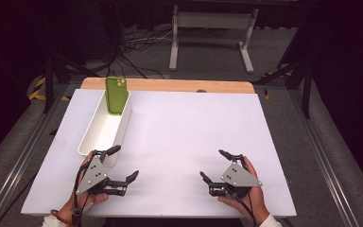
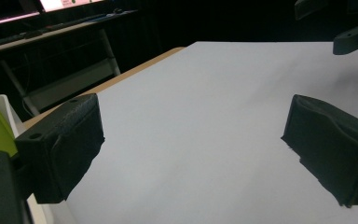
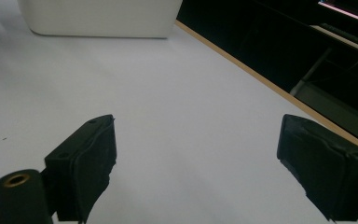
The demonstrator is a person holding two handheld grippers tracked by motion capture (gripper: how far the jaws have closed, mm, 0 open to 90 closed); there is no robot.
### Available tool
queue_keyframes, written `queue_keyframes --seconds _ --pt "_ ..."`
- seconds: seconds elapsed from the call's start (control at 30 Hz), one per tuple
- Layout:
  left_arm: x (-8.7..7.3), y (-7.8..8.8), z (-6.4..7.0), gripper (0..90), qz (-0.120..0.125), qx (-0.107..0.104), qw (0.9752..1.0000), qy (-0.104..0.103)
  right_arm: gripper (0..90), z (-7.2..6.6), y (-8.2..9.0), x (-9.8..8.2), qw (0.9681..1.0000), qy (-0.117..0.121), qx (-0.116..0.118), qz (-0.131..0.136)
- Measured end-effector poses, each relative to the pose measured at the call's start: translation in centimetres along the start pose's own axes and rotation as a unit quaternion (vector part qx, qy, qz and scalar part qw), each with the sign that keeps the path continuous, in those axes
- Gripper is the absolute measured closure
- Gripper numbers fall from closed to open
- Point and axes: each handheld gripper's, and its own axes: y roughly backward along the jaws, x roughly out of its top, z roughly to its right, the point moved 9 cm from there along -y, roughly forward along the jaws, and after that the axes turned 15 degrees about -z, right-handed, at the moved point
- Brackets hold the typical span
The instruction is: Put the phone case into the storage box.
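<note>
Jaws of two grippers, left gripper (image 1: pixel 121 163) and right gripper (image 1: pixel 213 164), gape empty near one phone (image 1: pixel 116 94) in one bin (image 1: pixel 90 137).

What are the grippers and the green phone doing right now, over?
Left gripper open, empty, beside the white bin. Right gripper open, empty, over bare table. Green phone leaning upright at the bin's far end, untouched. Nothing in the way.

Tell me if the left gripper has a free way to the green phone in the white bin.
Probably yes. The left gripper is open beside the near end of the white bin, and the green phone stands propped at the far end, its top above the rim. Nothing lies between them; the right gripper is well off to the side.
</note>
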Motion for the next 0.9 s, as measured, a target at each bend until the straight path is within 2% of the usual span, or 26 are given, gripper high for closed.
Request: queue_keyframes --seconds 0.13,0.2,0.3,0.43,0.8,0.9 --pt "-0.17 -0.06 0.16 5.4 -0.004 -0.005 1.0 -0.006 13.0 -0.03 0.19 -0.09 1.0 0.002 -0.003 -0.001" --pt "-0.14 -0.01 0.16 5.4 0.0 -0.006 1.0 -0.001 13.0 -0.02 0.22 0.04 1.0 0.003 -0.004 0.001" --pt "-0.28 0.0 0.17 5.5 -0.005 -0.01 0.9999 -0.004 12.7 -0.09 0.27 0.22 1.0 0.001 -0.001 0.004" --pt "-0.25 0.0 0.21 5.4 -0.003 -0.012 0.9999 -0.003 12.3 -0.58 0.2 0.26 0.9998 0.008 0.015 0.007" --pt "-0.4 -0.38 0.37 5.5 -0.007 -0.018 0.9998 0.001 11.8 -0.56 -0.01 -0.13 0.9999 0.01 0.012 -0.002" --pt "-0.53 -0.57 0.51 5.4 -0.011 -0.018 0.9998 -0.004 11.8 -0.67 -0.04 -0.17 0.9998 0.01 0.017 -0.002"
